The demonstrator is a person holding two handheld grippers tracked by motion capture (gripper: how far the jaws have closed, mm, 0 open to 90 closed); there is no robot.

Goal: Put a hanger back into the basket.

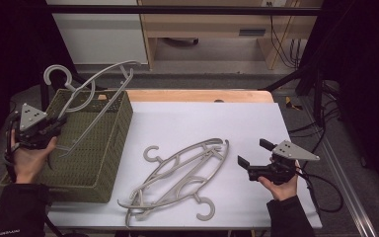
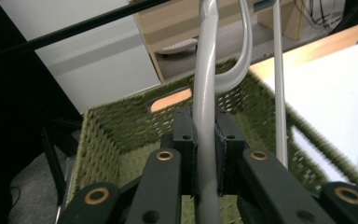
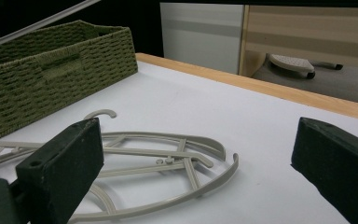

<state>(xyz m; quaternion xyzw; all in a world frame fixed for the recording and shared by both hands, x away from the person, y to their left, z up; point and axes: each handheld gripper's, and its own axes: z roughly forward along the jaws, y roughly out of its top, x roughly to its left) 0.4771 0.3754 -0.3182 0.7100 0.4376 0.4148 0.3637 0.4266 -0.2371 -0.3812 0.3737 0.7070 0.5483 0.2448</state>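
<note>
A grey plastic hanger is held tilted over the green woven basket, its hook up at the far left. My left gripper is shut on one of its bars, above the basket's left side. Two more grey hangers lie overlapping on the white table, hooks pointing opposite ways. My right gripper hovers open just right of them, jaws spread wide with nothing between. In the right gripper view the lying hangers rest ahead of its jaws.
The basket stands at the table's left edge. A white mat covers the table, with a wooden strip along the far side. Cabinets and cables stand beyond the table. A dark rail runs along the right.
</note>
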